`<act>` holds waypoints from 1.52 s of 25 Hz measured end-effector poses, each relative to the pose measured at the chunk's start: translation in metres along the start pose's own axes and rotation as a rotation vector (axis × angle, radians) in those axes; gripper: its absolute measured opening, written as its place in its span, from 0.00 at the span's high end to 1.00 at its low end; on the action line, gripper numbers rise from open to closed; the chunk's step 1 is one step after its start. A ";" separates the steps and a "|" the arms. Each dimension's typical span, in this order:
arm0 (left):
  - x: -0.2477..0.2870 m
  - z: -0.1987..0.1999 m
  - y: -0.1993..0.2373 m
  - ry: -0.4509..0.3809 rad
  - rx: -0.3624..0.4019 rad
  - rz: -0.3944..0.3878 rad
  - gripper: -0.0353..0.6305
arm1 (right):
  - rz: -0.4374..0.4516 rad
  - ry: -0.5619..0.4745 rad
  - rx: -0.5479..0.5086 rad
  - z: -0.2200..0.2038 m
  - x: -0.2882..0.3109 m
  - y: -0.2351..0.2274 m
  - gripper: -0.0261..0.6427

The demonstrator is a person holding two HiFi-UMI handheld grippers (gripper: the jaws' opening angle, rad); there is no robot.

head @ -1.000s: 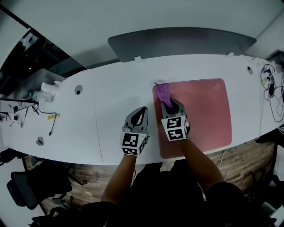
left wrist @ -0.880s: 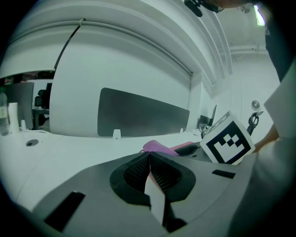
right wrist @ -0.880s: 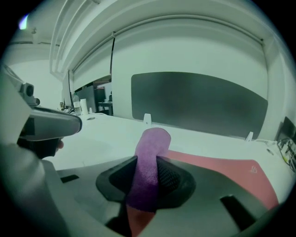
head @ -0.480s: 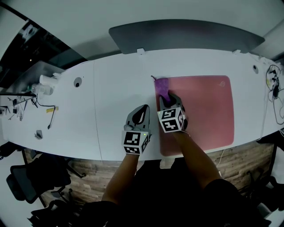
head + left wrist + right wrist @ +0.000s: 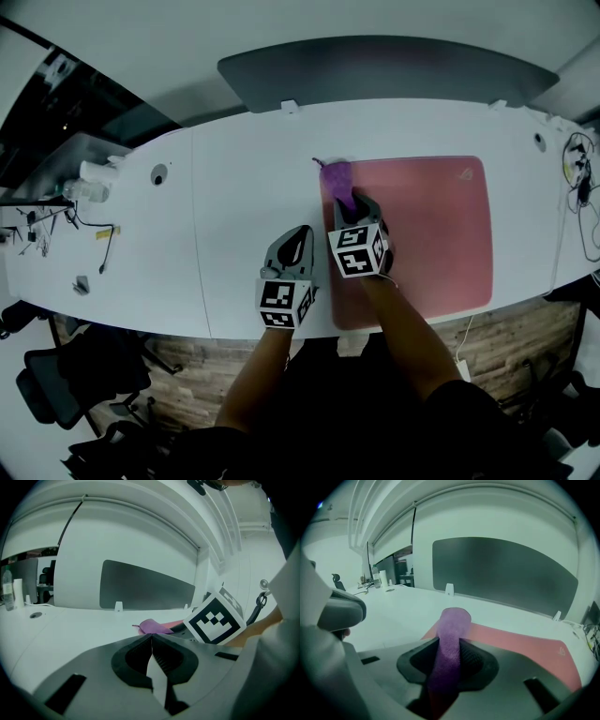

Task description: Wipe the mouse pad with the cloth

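A pink mouse pad (image 5: 431, 225) lies on the white desk (image 5: 244, 187), right of centre. My right gripper (image 5: 352, 204) hovers over the pad's left edge, shut on a purple cloth (image 5: 339, 178) that trails forward onto the pad's far left corner. In the right gripper view the cloth (image 5: 449, 648) runs up between the jaws, with the mouse pad (image 5: 520, 648) beyond. My left gripper (image 5: 294, 246) rests on the desk just left of the pad, shut with nothing in it. The left gripper view shows the cloth (image 5: 152, 626) and the right gripper's marker cube (image 5: 213, 620) ahead.
A dark grey divider panel (image 5: 384, 70) stands along the desk's far edge. Bottles (image 5: 89, 183) and loose cables (image 5: 56, 225) sit at the far left; more cables (image 5: 581, 187) lie at the right end. A round grommet (image 5: 158, 174) is left of centre.
The right gripper with the cloth has shifted slightly left and away from me, toward the pad's far left corner. The left gripper has stayed put.
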State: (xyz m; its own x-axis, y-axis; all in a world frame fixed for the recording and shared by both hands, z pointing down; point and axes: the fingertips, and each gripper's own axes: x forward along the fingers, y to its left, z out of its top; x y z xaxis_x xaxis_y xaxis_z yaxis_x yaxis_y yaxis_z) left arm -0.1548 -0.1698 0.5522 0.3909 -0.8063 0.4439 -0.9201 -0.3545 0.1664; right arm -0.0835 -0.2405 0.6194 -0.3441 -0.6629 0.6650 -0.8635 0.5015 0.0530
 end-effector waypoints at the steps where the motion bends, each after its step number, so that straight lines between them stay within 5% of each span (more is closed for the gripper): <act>1: 0.001 0.000 -0.002 0.000 0.002 -0.001 0.91 | -0.007 0.003 -0.006 -0.001 0.000 -0.003 0.78; 29: 0.049 0.003 -0.046 0.028 -0.009 -0.025 0.91 | -0.097 0.038 0.001 -0.030 -0.024 -0.117 0.78; 38: 0.070 0.005 -0.080 0.039 0.026 -0.084 0.91 | -0.140 0.046 0.024 -0.050 -0.041 -0.173 0.78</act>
State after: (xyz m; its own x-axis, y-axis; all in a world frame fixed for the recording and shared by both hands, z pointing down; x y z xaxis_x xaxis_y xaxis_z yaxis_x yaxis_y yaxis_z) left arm -0.0541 -0.2003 0.5659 0.4650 -0.7544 0.4633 -0.8830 -0.4328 0.1815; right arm 0.0991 -0.2721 0.6204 -0.2034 -0.6989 0.6857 -0.9105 0.3925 0.1300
